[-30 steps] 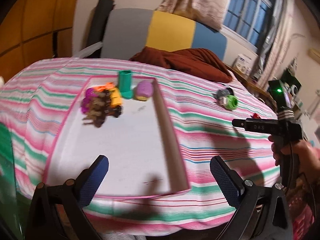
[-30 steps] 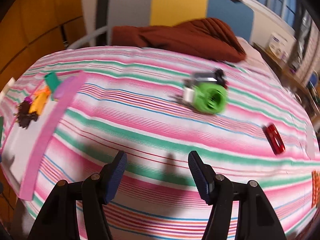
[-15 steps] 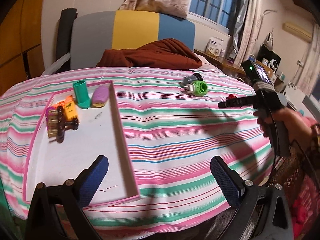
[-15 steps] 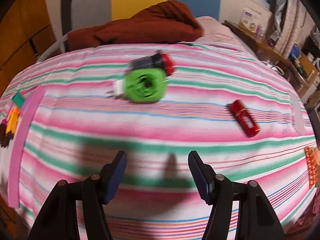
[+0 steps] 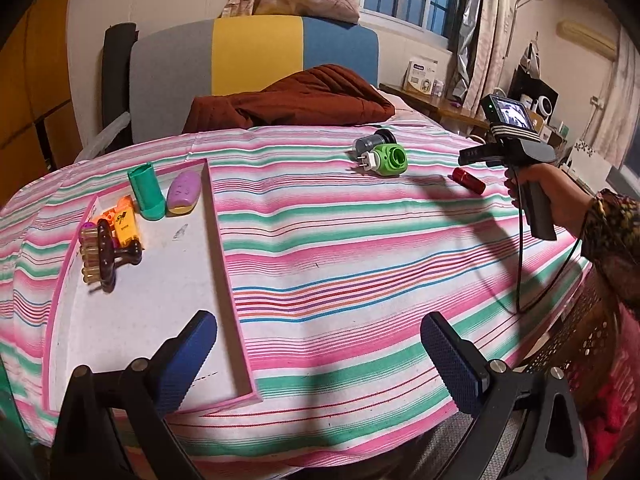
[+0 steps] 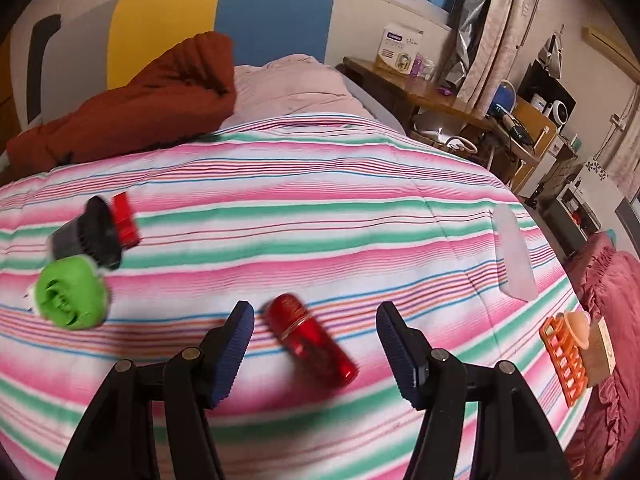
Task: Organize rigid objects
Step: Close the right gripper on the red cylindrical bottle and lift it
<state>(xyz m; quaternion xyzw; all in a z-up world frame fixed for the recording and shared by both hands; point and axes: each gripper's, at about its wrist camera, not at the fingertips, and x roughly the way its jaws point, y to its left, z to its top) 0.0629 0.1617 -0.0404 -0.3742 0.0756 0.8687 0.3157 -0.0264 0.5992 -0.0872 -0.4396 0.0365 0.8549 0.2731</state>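
Across the bed, a pink, green and white striped cotton cover [image 5: 340,248] carries everything, and on its left side lies a shallow white cardboard tray with pink walls [image 5: 224,264], holding at its far end an upright teal plastic tube [image 5: 146,190], a lilac and yellow oval case [image 5: 183,193], an orange and yellow plastic toy [image 5: 125,220] and a dark brown hair claw clip with amber teeth [image 5: 105,258], the near part of its floor bare. Out on the cover, well apart from the tray, sit a green round plug-in device with white prongs [image 5: 386,160], touching a dark grey cylinder [image 5: 370,143] behind it, and a glossy red plastic cylinder [image 6: 310,342]. That red cylinder lies between and just ahead of the right gripper [image 6: 316,346] fingers, its long axis running diagonally from upper left to lower right, nearer the left finger; the jaws stand spread and touch nothing, so a wrist roll looks needed to close across it. Beside the tray, the left gripper [image 5: 318,364] hangs wide and empty, far from the cylinder
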